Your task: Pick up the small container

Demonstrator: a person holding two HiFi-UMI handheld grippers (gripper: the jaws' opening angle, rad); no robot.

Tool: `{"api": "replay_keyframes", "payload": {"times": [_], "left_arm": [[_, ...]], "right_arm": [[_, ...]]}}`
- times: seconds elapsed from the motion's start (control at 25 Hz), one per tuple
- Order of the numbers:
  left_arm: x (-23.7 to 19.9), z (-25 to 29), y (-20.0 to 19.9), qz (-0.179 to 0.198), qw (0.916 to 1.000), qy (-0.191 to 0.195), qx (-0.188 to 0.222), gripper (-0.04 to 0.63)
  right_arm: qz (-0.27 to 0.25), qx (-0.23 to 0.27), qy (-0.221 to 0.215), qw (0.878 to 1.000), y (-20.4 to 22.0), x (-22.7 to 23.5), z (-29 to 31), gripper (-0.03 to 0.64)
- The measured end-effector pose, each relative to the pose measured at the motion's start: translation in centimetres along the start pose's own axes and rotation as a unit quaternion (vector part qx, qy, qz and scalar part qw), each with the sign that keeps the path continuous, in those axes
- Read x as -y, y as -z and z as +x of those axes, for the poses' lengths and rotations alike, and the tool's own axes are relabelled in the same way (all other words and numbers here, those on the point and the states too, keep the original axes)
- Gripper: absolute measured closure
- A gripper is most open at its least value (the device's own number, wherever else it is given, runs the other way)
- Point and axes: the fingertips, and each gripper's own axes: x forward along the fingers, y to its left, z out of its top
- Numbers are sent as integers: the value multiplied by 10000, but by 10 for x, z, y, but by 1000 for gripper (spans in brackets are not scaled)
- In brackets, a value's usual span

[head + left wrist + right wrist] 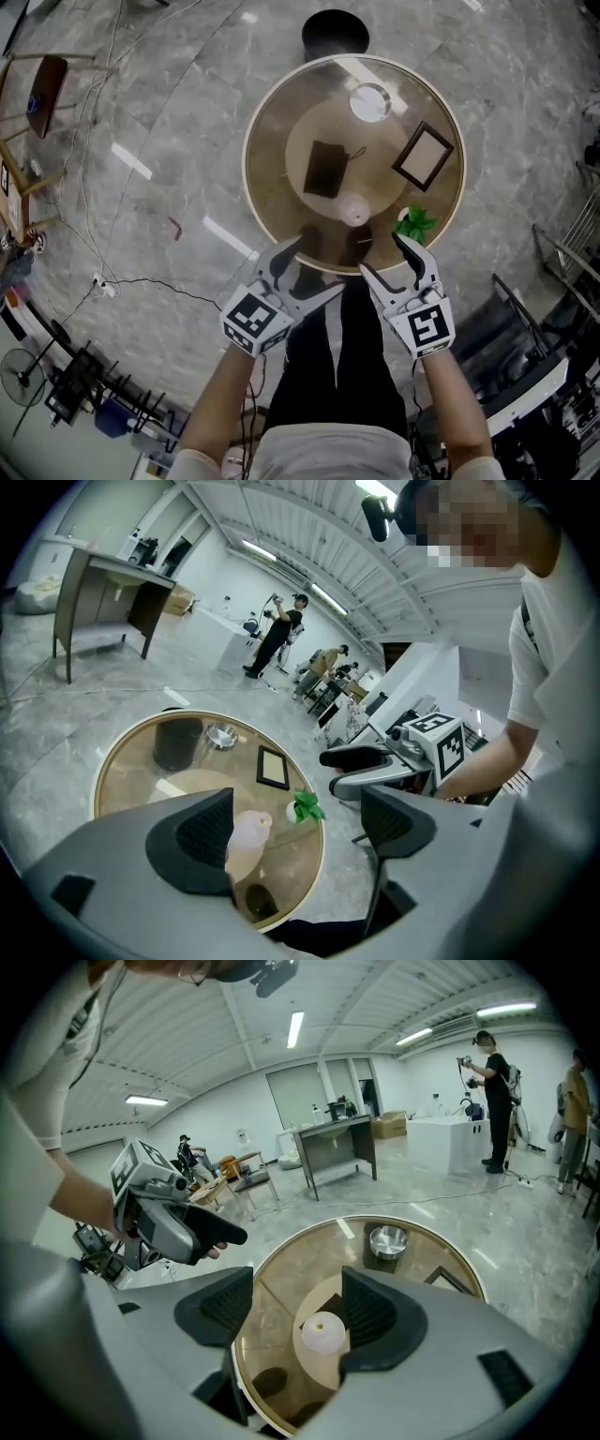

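Note:
The small container (pixel 354 210), a pale round pot, stands on the round glass table (pixel 264 131) near its front edge. My left gripper (pixel 314 267) hovers open at the table's near rim, left of the container. To the container's right, my right gripper (pixel 384 255) is also open and holds nothing. In the left gripper view the container (pixel 248 834) shows beside the left pad, below the open left gripper (pixel 298 827), with the right gripper (pixel 375 761) beyond. In the right gripper view the container (pixel 323 1333) lies between the pads of the right gripper (pixel 300 1312), farther down on the table.
On the table are a metal bowl (pixel 370 101), a black picture frame (pixel 423 156), a dark flat pouch (pixel 324 169) and a small green plant (pixel 414 223). A black round bin (pixel 335 33) stands behind the table. Cables (pixel 141 281) run over the floor at left.

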Motion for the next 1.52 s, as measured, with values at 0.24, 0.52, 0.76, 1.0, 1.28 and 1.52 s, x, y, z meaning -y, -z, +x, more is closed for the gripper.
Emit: {"api": "replay_keyframes", "payload": {"times": [0.24,0.52,0.76,1.0,1.28,1.52], "left_arm": [[-18,21,40,-48,9999,7,-136,172],[-42,45,70,-5,9997,95,-247,172],[-52,62,94,-151,9993,142,-324,175],[-59,69,111,-767,9965,227,-242,175],[-67,74,117,-1351,9901,358,-87,173],[-64,78,118,-1858,9798,745,-22,160]], "right_arm": [[-102,-211,-77,9997,45,1,33,308],[-344,-372,-133,9986,82,6,72,310],[-597,-499,-109,9969,108,6,92,337],[-862,-460,9,9952,120,7,103,367],[-1409,-380,195,9891,120,8,103,444],[-1264,-315,119,9914,120,8,102,465]]}}
